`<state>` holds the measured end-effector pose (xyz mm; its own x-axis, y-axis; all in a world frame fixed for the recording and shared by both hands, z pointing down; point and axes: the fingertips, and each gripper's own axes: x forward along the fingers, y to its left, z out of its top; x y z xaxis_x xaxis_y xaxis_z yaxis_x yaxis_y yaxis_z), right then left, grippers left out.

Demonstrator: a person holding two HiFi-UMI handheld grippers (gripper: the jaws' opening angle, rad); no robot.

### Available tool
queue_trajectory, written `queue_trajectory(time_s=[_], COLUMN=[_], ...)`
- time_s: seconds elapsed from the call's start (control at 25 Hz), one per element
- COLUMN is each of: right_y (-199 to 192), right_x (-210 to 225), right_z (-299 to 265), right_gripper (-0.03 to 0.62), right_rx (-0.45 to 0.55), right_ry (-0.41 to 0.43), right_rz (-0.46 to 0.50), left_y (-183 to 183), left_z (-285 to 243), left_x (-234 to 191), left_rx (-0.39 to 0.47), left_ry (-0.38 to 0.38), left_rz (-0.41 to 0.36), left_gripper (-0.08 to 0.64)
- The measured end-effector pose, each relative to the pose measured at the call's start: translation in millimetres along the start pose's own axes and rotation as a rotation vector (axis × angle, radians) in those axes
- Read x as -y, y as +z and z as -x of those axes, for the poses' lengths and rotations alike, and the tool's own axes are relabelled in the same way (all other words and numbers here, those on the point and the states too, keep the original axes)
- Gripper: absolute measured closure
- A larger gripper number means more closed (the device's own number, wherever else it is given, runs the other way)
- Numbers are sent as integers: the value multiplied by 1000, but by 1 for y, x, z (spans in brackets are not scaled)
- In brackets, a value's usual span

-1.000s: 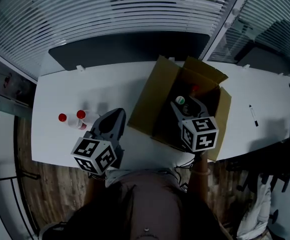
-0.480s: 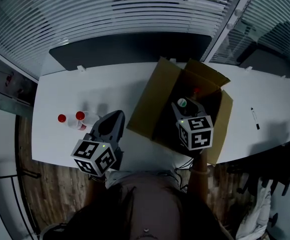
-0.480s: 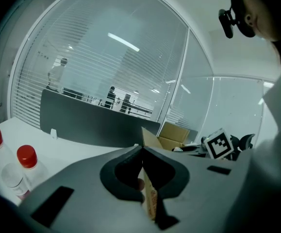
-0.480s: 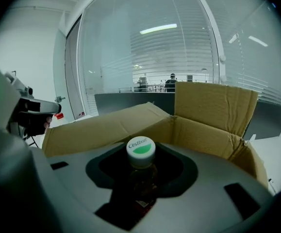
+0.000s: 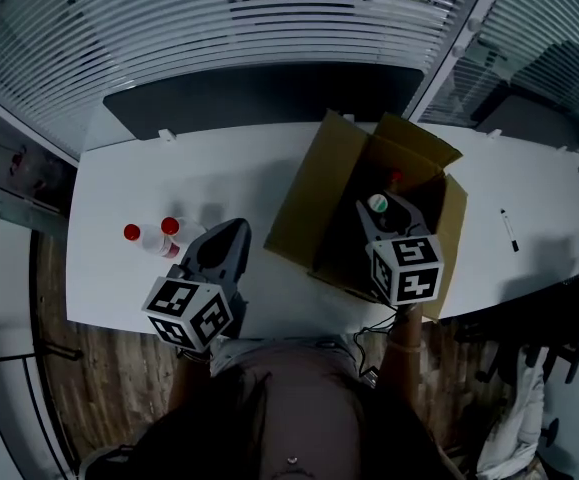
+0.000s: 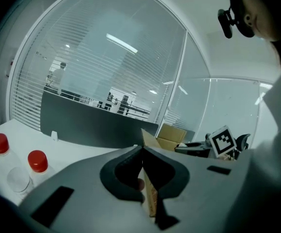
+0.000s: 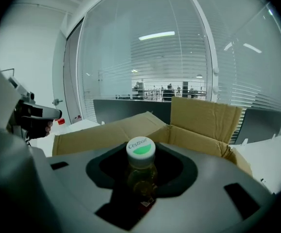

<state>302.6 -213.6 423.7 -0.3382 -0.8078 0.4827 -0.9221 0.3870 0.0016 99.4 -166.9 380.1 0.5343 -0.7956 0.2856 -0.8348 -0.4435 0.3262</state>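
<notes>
The right gripper [image 5: 380,214] is clamped on a green-capped bottle [image 7: 140,149], held upright so it hangs straight over the open box [image 5: 314,183] by the desk's [image 5: 199,168] near edge. The left gripper [image 6: 141,152] (jaws shut) seems to pinch the box's flap [image 6: 150,198], which I think stops the box sliding.

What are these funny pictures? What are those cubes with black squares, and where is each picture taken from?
A person holds tongs in each hand; the patterned cubes are part of them. The top-down picture comes from a camera on the person's head; the other two come from cameras riding on the tongs. The right tongs are clamped on a small bottle with a green-and-white cap, at the open cardboard box. The left tongs are shut, near two red-capped bottles standing on the white table. A pen lies at the table's far right.
</notes>
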Motion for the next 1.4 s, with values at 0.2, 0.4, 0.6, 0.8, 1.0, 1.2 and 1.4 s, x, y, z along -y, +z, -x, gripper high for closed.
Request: queue_trajectory(time_s=[0.2,0.4,0.6,0.8,1.0,1.2,1.4], right_y=[11,36,49,70,92,117,132], right_x=[-2,-7,-17,-37,-59,-85,-114], right_z=[15,33,47,54,71,93,113], right_gripper=[416,416,416,415,416,416,416], right_rx=[25,66,67,95,156,219,260], right_ry=[-62,-141,-200,-237,-260,-294,-323], right_rz=[6,15,31,49,68,109,152], left_y=[8,18,23,25,24,24,22], left_z=[18,38,54,68,87,104,121], left_x=[-9,-28,-45,-66,-86,-99,-108], left_rx=[1,8,12,15,19,20,17], left_ry=[-28,-37,-58,-72,-74,-83,-105], left_rz=[-13,-16,-12,0,8,9,6], left_gripper=[552,552,551,551,551,551,551])
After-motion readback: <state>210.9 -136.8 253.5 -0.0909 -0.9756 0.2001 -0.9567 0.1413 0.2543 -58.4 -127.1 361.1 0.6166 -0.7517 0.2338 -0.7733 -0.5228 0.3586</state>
